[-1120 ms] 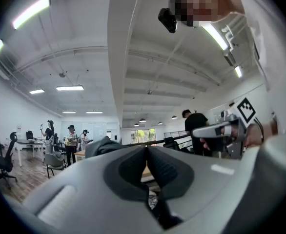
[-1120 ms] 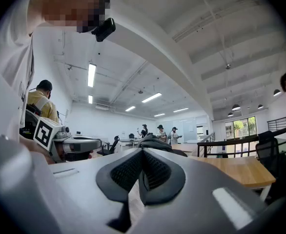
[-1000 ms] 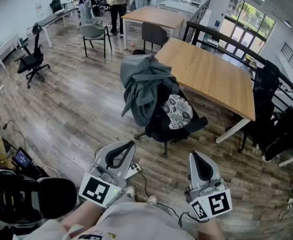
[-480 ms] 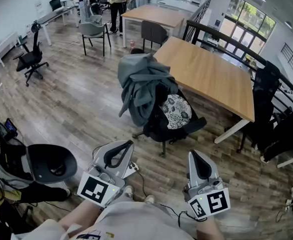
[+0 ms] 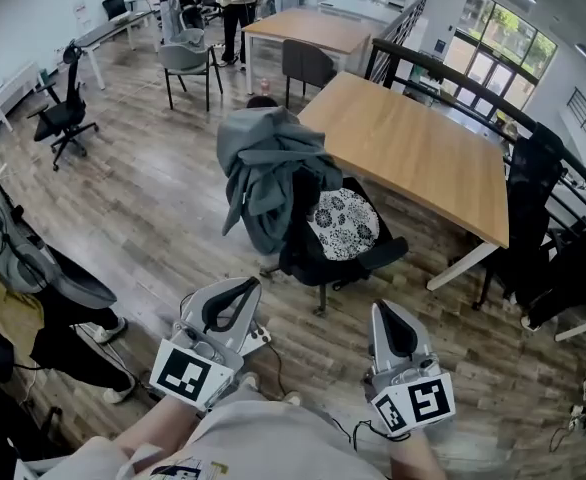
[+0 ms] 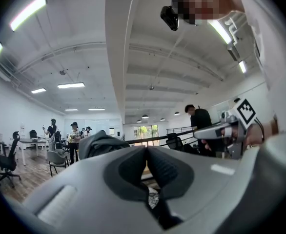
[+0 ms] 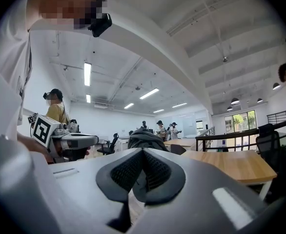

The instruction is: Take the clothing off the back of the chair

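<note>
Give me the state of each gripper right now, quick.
Left gripper: shut, nothing between its jaws.
Right gripper: shut, nothing between its jaws.

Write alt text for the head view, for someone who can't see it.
Seen from above, grey clothing hangs over the back of a black office chair beside a wooden table. In the foreground the left gripper and right gripper, both shut and empty, point towards the chair without touching it.
</note>
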`<state>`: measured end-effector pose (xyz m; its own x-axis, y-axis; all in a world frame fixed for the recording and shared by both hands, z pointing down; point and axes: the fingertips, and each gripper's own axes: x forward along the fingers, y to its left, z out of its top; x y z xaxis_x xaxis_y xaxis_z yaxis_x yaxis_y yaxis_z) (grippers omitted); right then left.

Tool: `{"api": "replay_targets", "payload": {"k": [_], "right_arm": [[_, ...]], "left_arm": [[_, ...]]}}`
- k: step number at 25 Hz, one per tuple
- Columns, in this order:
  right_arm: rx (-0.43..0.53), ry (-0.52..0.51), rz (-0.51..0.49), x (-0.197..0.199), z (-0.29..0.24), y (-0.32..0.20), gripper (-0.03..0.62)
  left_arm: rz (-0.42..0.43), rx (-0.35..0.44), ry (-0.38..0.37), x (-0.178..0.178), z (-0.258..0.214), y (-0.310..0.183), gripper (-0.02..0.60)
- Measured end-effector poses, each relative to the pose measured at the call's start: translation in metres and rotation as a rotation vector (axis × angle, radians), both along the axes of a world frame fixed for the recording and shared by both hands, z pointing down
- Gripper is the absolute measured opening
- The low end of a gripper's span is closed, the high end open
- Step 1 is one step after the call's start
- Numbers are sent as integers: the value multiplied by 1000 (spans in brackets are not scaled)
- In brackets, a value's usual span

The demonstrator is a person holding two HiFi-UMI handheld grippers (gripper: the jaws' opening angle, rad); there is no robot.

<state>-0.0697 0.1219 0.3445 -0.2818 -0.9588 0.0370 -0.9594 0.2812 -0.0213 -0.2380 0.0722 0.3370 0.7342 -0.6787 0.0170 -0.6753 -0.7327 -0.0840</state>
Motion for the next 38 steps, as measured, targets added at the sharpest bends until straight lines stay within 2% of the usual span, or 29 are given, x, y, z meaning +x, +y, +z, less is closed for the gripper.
{"api": "replay_targets", "payload": {"k": [3,8,13,23,38], "right_arm": [[3,0,-2,22,4,0,-2],[23,-2,-11,53,2,6,-2],[29,0,-40,65,6,10,-2],[28,-16,-95,59,9,-8,-2],[-20,15,-130,62,25,-103,-2]], "left_arm": [[-2,48,-13,21,1,-2,0],[-6,61,-10,55,0,7,0],[-21,79,-16,70,1,18,0],[-110,25,-28,48,4,12,0],[-167,0,-12,40,21,-83,2]]}}
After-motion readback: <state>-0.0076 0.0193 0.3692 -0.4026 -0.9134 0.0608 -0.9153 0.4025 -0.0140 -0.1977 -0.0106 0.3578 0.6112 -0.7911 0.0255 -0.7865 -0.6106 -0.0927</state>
